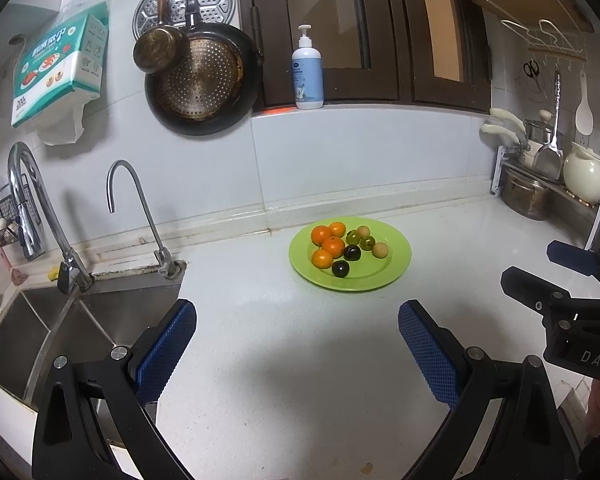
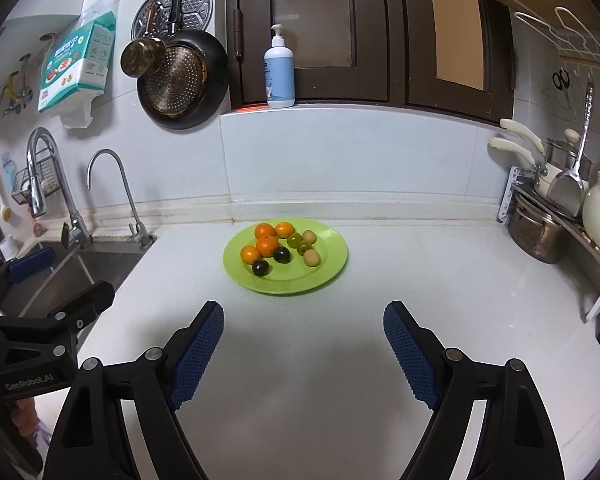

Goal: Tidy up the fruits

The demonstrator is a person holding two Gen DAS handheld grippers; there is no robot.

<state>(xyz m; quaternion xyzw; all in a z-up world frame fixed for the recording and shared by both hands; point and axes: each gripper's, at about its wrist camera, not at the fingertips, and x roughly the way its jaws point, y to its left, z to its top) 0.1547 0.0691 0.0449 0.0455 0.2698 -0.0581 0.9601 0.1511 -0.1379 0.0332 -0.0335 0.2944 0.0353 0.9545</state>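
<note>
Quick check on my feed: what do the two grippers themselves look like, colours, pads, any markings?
Both match: matte black angular frames with silver round pivot bolts and triangular cut-outs, each finger faced with a blue diamond-textured pad. The left gripper shows "GenRobot.AI" in pale lettering on its body in the right wrist view; the right gripper shows "DAS" in the left wrist view. No cables visible.

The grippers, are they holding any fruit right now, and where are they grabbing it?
Nothing is held. The left gripper and right gripper are both open and empty, above the counter, short of the green plate of fruit.
</note>
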